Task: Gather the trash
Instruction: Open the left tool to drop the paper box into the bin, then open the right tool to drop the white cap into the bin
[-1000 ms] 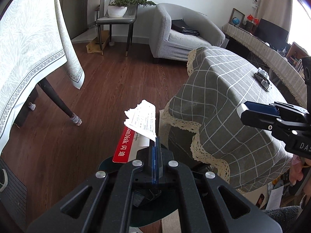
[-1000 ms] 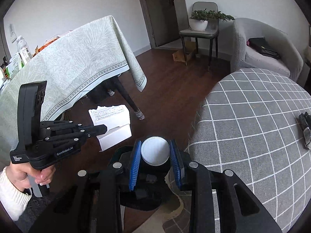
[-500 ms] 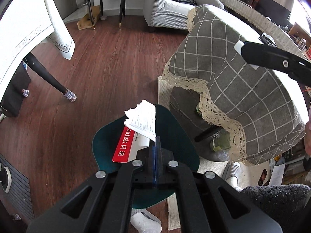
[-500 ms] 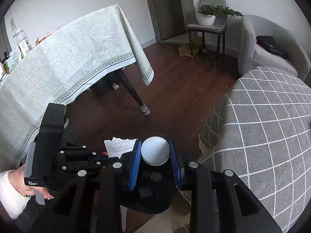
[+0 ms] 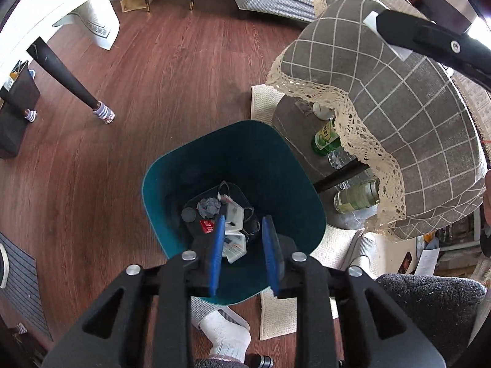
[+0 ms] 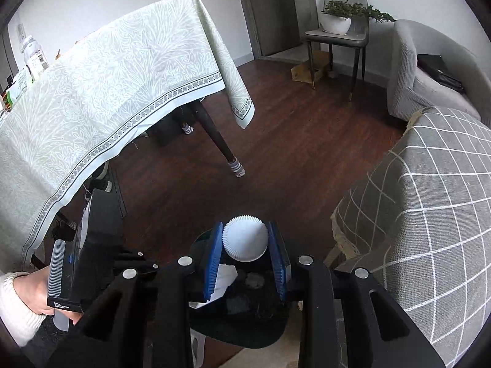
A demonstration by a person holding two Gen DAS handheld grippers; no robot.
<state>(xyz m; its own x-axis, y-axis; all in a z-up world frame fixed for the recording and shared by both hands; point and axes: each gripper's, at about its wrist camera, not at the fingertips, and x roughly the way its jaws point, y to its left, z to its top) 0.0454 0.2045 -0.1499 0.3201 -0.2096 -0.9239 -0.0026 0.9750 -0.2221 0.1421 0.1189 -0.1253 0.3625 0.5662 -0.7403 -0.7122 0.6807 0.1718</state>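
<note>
Left wrist view: I look steeply down between my left gripper (image 5: 242,231), its jaws opening with nothing pinched between the blue pads, into the teal bin (image 5: 159,184) on the wooden floor (image 5: 172,70). Only this view shows the bin's contents: a white and red packet (image 5: 234,239) lying on the bottom beside a grey crumpled wad (image 5: 208,207). It also shows bottles (image 5: 325,135) under the lace edge of the grey checked tablecloth (image 5: 414,116), a white sock (image 5: 228,337) near the bin, and one finger of the other gripper crossing the upper right corner.

Right wrist view: my right gripper (image 6: 247,243) has its jaws pinching a white fluted paper cup (image 6: 244,242), held above the bin's near rim (image 6: 242,334). The bin interior is mostly hidden here by the gripper body. This view alone shows a hand (image 6: 33,294) in a white sleeve gripping the left tool's handle, the table under a pale green patterned cloth (image 6: 107,86), a chair bearing a potted plant (image 6: 340,18), and a grey armchair (image 6: 426,73).
</note>
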